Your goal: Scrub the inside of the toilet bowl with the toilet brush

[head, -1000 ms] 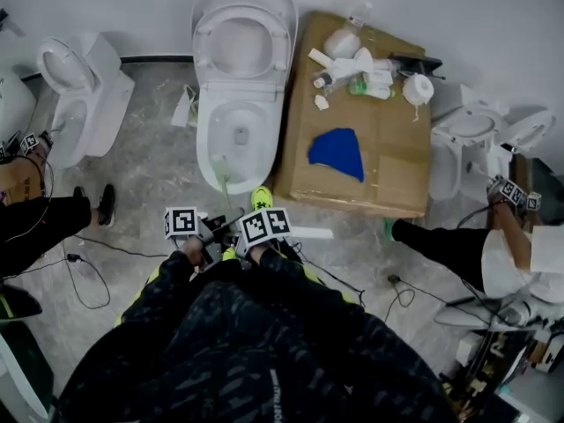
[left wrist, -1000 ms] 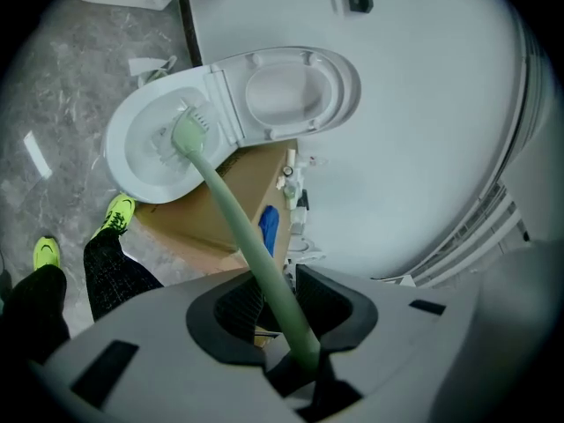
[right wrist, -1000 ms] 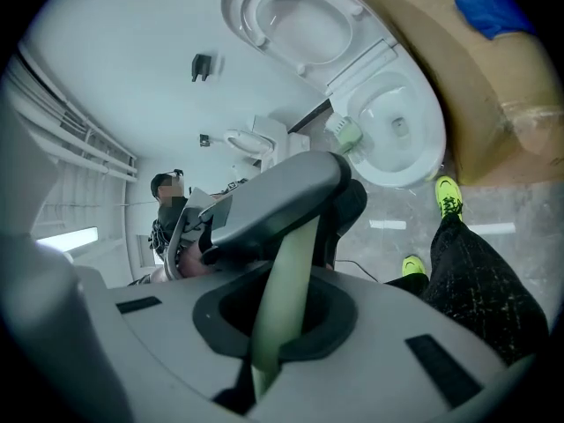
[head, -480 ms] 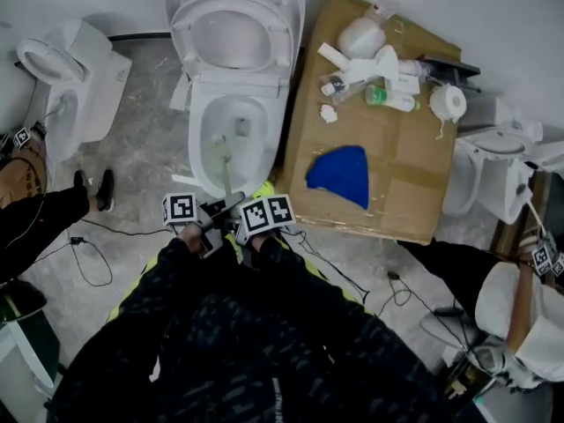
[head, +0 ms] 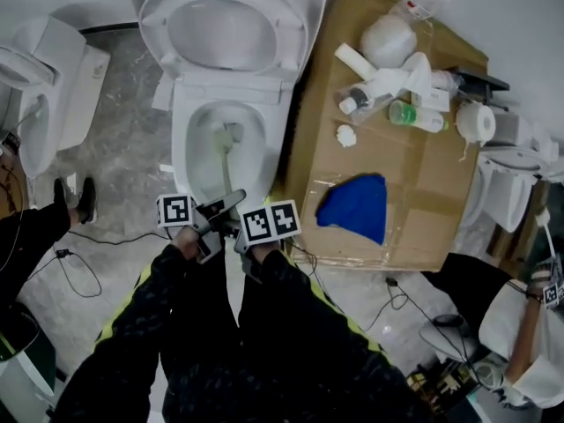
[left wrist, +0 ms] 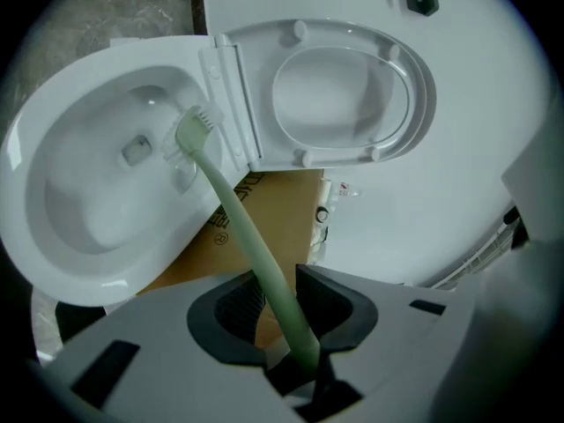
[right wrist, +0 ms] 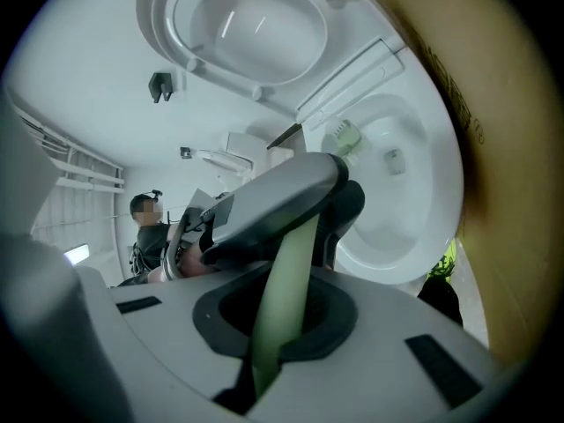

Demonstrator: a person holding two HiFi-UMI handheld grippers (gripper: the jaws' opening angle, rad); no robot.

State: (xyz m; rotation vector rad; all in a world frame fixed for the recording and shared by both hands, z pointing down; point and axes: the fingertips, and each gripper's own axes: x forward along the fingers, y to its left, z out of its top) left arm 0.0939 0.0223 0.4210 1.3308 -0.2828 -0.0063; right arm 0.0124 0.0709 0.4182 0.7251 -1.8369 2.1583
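Clamped on the pale green handle of the toilet brush (left wrist: 238,227): left gripper (left wrist: 280,311) and right gripper (right wrist: 280,320), jaws of both closed tight on it, one just behind the other. Down inside the toilet bowl (left wrist: 70,227) with the bristle head (left wrist: 196,130), near the rear wall by the seat hinge (left wrist: 231,95).

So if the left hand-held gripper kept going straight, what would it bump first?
Probably the near rim of the toilet bowl; the left hand-held gripper, shut on the toilet brush, points along it into the bowl.
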